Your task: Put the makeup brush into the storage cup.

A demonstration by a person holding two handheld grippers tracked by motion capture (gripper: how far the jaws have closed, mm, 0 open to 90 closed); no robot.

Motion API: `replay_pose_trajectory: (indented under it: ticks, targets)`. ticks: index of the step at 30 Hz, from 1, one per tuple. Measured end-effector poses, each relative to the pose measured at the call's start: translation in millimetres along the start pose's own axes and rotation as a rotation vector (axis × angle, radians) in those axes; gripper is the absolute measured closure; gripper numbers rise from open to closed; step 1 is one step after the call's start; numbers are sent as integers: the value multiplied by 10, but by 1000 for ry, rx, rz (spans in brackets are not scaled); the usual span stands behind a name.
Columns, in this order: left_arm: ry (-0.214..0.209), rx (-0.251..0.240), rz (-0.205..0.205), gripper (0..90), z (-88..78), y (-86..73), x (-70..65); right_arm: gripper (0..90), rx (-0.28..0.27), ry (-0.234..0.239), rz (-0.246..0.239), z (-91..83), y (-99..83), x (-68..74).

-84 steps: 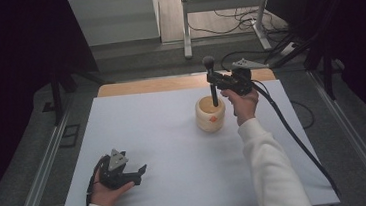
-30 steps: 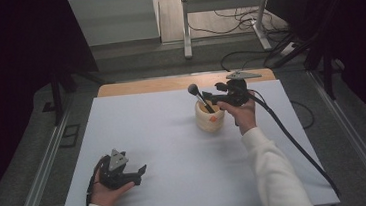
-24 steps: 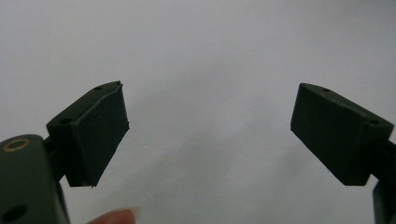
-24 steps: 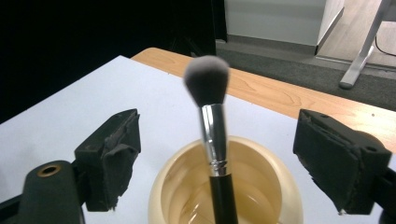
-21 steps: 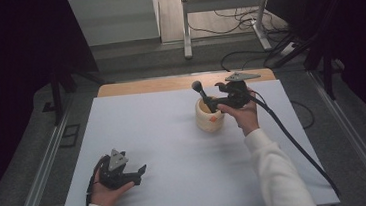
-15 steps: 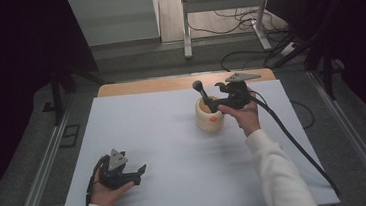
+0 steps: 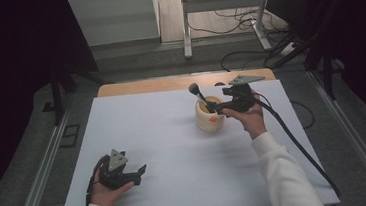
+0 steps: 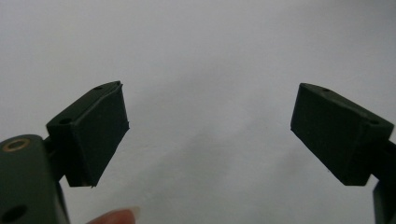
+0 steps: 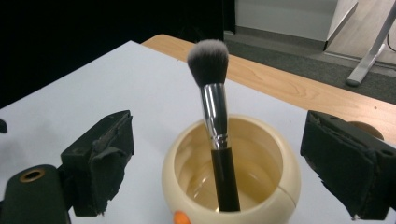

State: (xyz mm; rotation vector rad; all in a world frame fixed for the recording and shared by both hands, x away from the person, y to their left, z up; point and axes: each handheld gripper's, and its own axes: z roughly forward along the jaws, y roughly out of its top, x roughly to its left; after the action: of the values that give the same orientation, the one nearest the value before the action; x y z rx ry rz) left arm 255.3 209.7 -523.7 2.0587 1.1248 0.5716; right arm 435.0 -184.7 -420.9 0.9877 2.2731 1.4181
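Brush (image 9: 214,116) now stands in pot (image 9: 275,186), hand-held gripper (image 9: 219,163) just opened

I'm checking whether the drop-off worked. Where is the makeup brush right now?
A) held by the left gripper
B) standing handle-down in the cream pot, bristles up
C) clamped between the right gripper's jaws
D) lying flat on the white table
B: the makeup brush stands in the cream pot with its bristles on top, and the right gripper has its jaws spread wide to either side, touching nothing.
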Motion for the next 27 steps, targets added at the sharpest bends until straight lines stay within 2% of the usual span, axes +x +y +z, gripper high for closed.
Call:
replay_pose_trajectory:
  ticks: [14, 20, 27]
  targets:
    - [-1, 1, 3, 119, -5, 3, -10, 124, -12, 16, -41, -352, -195, 29]
    - [0, 0, 2, 119, -7, 3, -9, 120, -25, 47, -67, -481, -301, 53]
    - [1, 1, 6, 120, -7, 4, -12, 130, -16, 28, -82, -623, -493, 88]
